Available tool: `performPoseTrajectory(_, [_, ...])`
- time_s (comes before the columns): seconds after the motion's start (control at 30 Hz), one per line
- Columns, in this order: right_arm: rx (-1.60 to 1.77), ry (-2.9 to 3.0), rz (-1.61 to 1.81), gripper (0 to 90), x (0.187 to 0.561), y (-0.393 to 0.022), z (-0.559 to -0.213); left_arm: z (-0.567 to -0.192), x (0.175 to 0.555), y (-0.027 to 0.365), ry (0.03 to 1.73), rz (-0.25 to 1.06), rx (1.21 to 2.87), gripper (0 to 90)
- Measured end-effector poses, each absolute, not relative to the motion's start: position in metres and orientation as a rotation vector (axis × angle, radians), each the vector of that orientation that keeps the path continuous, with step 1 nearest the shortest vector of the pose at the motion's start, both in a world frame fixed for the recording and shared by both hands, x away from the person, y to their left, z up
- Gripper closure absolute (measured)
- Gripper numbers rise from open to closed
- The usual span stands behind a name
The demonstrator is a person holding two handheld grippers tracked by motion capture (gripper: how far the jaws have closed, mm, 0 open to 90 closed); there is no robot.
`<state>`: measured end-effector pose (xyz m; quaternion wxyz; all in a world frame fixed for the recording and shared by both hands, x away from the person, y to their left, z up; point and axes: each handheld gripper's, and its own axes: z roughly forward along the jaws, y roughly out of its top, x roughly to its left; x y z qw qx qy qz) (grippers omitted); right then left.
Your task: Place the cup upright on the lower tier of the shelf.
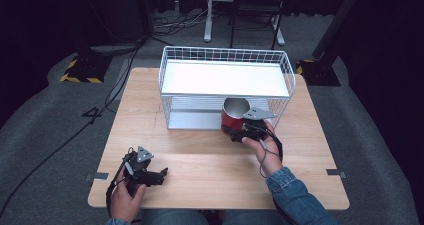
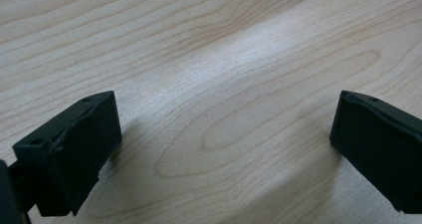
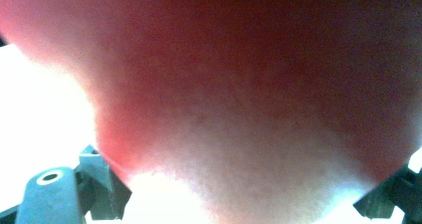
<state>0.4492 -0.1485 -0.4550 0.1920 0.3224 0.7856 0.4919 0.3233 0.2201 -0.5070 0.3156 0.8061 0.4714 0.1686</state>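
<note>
the red cup (image 1: 233,116) stands at the front edge of the white wire rack (image 1: 226,80), at the mouth of its lower shelf, right of the middle of the wooden table (image 1: 200,150). it is upright or close to it, with its open top turned up toward the high camera. its outside is deep red and its inside is a pale, shiny metal grey. in the right gripper view the red cup (image 3: 239,84) sits so close to the lens that it is a blurred red wall, fading to a whitish glare lower down.

the right gripper (image 1: 240,131) is clamped on the red cup: its jaws sit against the lower part of the cup on the side nearest the person, and in the right gripper view the dark jaw tips show at the bottom left and bottom right corners with the cup's body wedged between them. the grey three-cornered plate on top of it lies just beside the cup's rim. the person's right hand (image 1: 265,145) grips it from behind, with a blue denim sleeve (image 1: 292,195) running back to the table's near edge.

the left gripper (image 1: 159,175) is well apart from the cup, low over the near left part of the table, held by the left hand (image 1: 125,195). its jaws stand wide apart with bare wood grain between them, holding nothing.
</note>
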Motion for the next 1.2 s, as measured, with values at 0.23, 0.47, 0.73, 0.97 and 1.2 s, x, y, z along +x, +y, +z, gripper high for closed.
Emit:
performPoseTrajectory(0.23, [0.934, 2.188, 1.374, 16.3, 0.471, -0.131, -0.459, -0.507, 0.323, 0.220, 1.242, 0.444, 2.123, 0.1])
performPoseTrajectory(0.47, [0.926, 2.172, 1.353, 16.3, 0.488, -0.118, -0.466, -0.507, 0.323, 0.220, 1.242, 0.444, 2.123, 0.1])
performPoseTrajectory(0.73, [0.939, 2.162, 1.341, 16.3, 0.499, -0.106, -0.473, -0.507, 0.323, 0.220, 1.242, 0.444, 2.123, 0.1])
performPoseTrajectory(0.97, [0.954, 2.136, 1.325, 16.1, 0.509, -0.103, -0.477, -0.507, 0.323, 0.220, 1.242, 0.444, 2.123, 0.1])
performPoseTrajectory(1.2, [1.007, 2.134, 1.339, 15.7, 0.513, -0.104, -0.485, -0.507, 0.323, 0.220, 1.241, 0.444, 2.123, 0.1])
